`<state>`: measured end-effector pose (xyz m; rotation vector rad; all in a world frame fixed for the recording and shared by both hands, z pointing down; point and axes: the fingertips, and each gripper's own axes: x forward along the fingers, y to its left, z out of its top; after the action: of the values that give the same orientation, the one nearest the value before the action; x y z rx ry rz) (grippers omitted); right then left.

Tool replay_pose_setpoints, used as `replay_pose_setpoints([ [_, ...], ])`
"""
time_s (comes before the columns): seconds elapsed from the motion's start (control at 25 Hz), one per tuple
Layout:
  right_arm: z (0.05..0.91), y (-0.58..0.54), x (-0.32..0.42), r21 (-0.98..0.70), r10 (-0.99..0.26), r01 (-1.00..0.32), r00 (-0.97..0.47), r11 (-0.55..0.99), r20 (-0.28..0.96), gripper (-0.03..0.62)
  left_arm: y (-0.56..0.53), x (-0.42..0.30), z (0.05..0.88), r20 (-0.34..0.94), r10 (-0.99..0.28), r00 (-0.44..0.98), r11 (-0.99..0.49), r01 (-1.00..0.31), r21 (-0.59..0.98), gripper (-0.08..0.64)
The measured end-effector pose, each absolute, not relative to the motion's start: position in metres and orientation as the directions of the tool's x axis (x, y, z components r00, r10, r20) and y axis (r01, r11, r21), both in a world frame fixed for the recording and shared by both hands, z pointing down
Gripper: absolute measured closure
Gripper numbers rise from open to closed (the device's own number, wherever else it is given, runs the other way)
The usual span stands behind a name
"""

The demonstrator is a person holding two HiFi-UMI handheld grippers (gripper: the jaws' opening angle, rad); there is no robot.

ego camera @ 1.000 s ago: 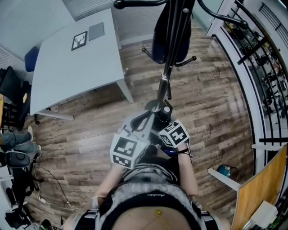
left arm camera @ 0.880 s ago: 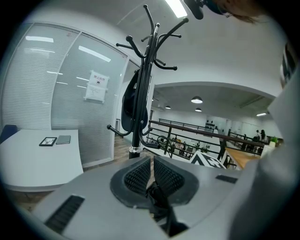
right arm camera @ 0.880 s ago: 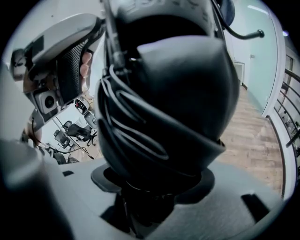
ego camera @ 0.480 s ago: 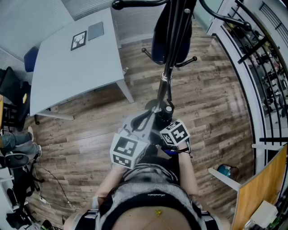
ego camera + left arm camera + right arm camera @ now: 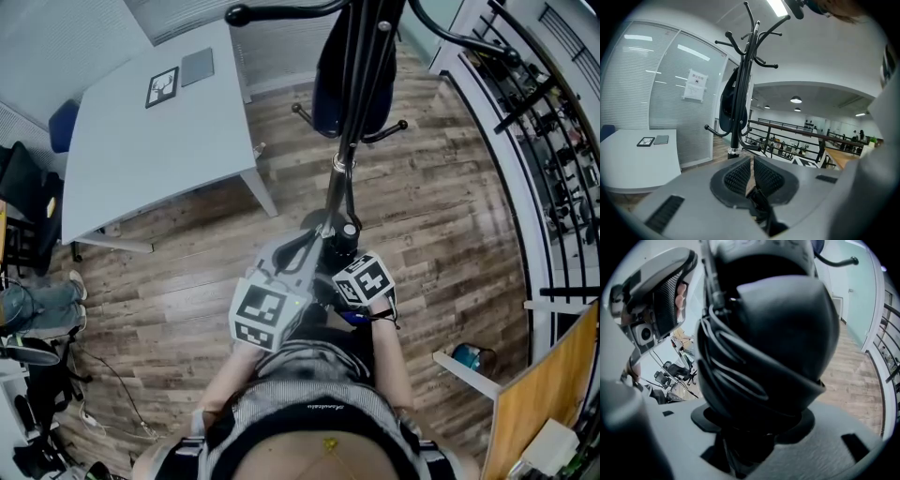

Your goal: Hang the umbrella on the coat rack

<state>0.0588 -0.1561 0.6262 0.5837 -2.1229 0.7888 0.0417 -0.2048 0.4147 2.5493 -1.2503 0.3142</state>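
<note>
Right gripper (image 5: 752, 430) jaws are clamped on the folded black umbrella (image 5: 764, 343), held low and close in front of the person. Left gripper (image 5: 752, 174) jaws are nearly together, pinching what looks like a black strap (image 5: 758, 202) at their base. The coat rack (image 5: 743, 93) stands just ahead on the wood floor (image 5: 441, 216), with a dark bag (image 5: 330, 94) hung on it. A white desk (image 5: 159, 141) is to the left.

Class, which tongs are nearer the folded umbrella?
Right. The right tongs are clamped on the umbrella, which fills their view; the left tongs sit just beside it, pinching a thin black strap.
</note>
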Motion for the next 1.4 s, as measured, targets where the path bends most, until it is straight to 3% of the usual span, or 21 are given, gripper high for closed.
replay_pose_setpoints([
  [1.4,0.636,-0.188,0.074,-0.356,-0.158,-0.674,-0.576,0.648,0.802,0.304,-0.216,0.04,0.424,0.32,-0.742,0.589,-0.572,-0.805,0.155,0.538],
])
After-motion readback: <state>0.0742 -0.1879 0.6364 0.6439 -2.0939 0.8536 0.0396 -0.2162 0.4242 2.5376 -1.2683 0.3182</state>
